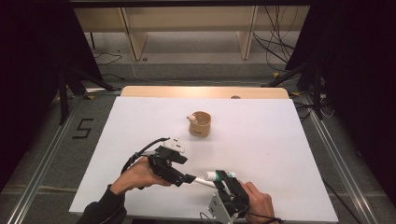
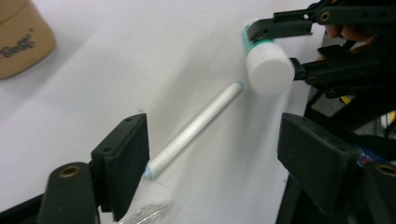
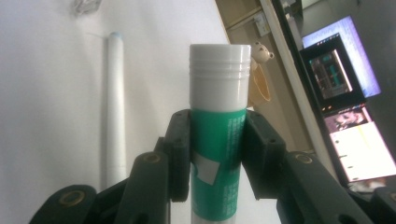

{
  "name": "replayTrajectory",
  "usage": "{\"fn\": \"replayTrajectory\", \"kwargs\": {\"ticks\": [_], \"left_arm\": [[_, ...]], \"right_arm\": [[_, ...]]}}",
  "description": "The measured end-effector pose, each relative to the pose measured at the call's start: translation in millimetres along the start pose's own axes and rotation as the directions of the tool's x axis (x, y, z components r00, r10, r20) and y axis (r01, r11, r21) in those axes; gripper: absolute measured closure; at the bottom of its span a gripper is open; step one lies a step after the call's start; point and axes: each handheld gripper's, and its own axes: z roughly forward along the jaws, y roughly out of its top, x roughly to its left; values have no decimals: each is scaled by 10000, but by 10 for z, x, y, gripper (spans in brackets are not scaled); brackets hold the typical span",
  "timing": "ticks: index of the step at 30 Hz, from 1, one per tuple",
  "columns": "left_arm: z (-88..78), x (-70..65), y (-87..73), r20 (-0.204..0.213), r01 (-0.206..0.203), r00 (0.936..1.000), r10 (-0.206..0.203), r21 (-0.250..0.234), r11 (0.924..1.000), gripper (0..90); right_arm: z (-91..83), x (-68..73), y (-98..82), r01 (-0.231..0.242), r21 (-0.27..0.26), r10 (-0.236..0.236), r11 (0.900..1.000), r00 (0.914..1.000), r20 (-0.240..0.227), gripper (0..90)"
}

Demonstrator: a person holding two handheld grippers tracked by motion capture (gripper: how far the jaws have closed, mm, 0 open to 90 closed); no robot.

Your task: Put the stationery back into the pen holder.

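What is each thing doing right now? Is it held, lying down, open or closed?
Green tube: held, white cap on.
Right gripper: shut on the green tube.
Left gripper: open, holding nothing.
White stick: lying flat on the table between the left gripper's jaws.
Wooden cup: standing upright on the table, something small inside.
White table: holds the stick and cup.

Overhead view; two close gripper views

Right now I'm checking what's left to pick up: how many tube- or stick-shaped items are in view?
2. A green tube with a white cap is clamped in the right gripper; a thin white stick lies on the table before the open left gripper.
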Motion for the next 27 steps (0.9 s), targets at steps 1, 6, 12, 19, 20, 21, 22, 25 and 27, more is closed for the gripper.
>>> {"fn": "replayTrajectory", "kwargs": {"ticks": [1, 6, 12, 19, 20, 21, 22, 25, 27], "left_arm": [[-11, 22, -44, -38, 112, 9999, -113, -149, 9998, 236], [-47, 110, -215, -448, 393, 9981, -417, -528, 9978, 223], [-51, 136, -342, -676, 675, 9948, -762, -1224, 9902, 214], [-28, 154, -491, -973, 965, 9883, -1172, -1953, 9760, 184], [-29, 159, -514, -987, 1047, 9870, -1270, -2053, 9731, 178], [-32, 162, -540, -1025, 1098, 9856, -1346, -2173, 9699, 173], [-32, 167, -566, -1061, 1158, 9840, -1433, -2304, 9662, 171], [-32, 182, -642, -1152, 1344, 9788, -1695, -2635, 9553, 165], [-42, 195, -685, -1202, 1415, 9762, -1808, -2791, 9498, 161]], "right_arm": [[6, -23, -12, -209, -16, 209, 9998, 9998, -51, 660], [46, -123, -56, -1243, -38, 1241, 9922, 9918, -314, 660], [103, -244, -81, -2246, -220, 2226, 9742, 9724, -696, 660], [177, -378, -127, -3468, -403, 3401, 9371, 9328, -1194, 660], [188, -397, -135, -3674, -408, 3595, 9292, 9238, -1315, 660], [200, -418, -144, -3833, -421, 3745, 9227, 9168, -1391, 660], [214, -438, -153, -3997, -431, 3901, 9156, 9092, -1453, 660], [258, -490, -173, -4597, -410, 4468, 8871, 8776, -1738, 659], [290, -521, -184, -4942, -417, 4782, 8683, 8566, -1939, 660]]}}
